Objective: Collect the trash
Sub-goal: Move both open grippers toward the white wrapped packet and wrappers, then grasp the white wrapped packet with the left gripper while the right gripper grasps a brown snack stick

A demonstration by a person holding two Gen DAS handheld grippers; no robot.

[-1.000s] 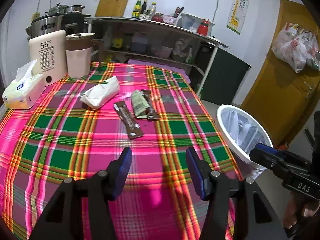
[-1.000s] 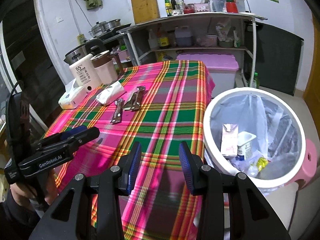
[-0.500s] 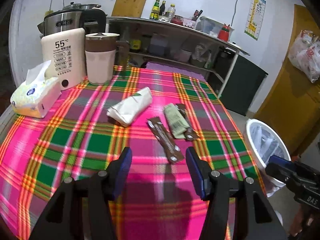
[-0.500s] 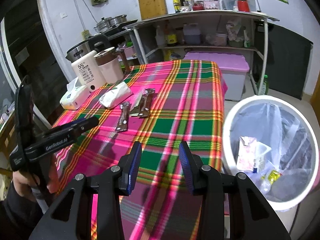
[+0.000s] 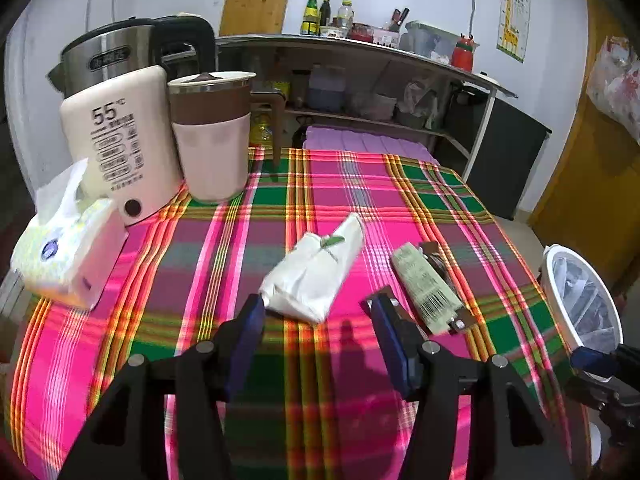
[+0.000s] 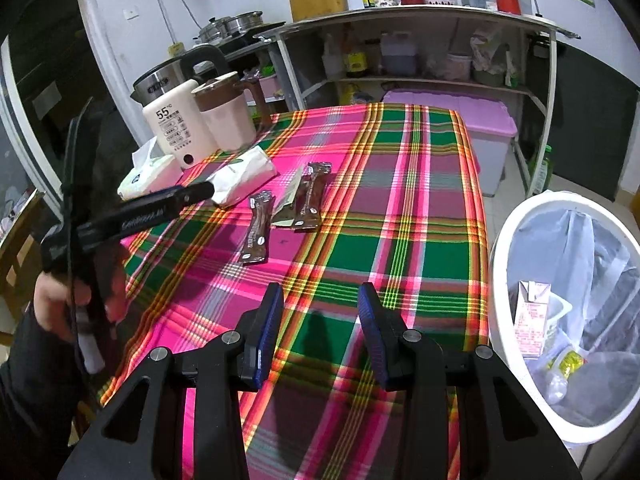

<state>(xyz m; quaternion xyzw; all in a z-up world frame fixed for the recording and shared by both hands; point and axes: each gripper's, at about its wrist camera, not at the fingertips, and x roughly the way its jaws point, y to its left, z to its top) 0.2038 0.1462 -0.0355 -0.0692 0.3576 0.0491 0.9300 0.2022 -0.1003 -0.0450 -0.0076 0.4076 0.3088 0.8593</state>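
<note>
A white crumpled packet [image 5: 316,276] lies on the plaid tablecloth [image 5: 200,248], just ahead of my open, empty left gripper [image 5: 318,316]. To its right lie a pale green wrapper [image 5: 424,284] and brown wrappers beneath it. In the right wrist view the white packet [image 6: 244,178] lies at the left gripper's tip, with a brown wrapper [image 6: 258,232] and further wrappers [image 6: 306,200] nearby. My right gripper [image 6: 320,308] is open and empty over the table's near edge. The white trash bin [image 6: 496,280] stands at the right with a carton inside.
A tissue pack [image 5: 68,256], a cream 55° appliance [image 5: 116,140], a pink jug [image 5: 212,132] and a steel kettle [image 5: 108,56] stand at the table's back left. A shelf unit [image 6: 420,24] and a purple-lidded box [image 6: 452,112] stand behind the table.
My left gripper has moved forward and left across the table, up to the white packet. My right gripper has swung left from over the bin toward the table edge.
</note>
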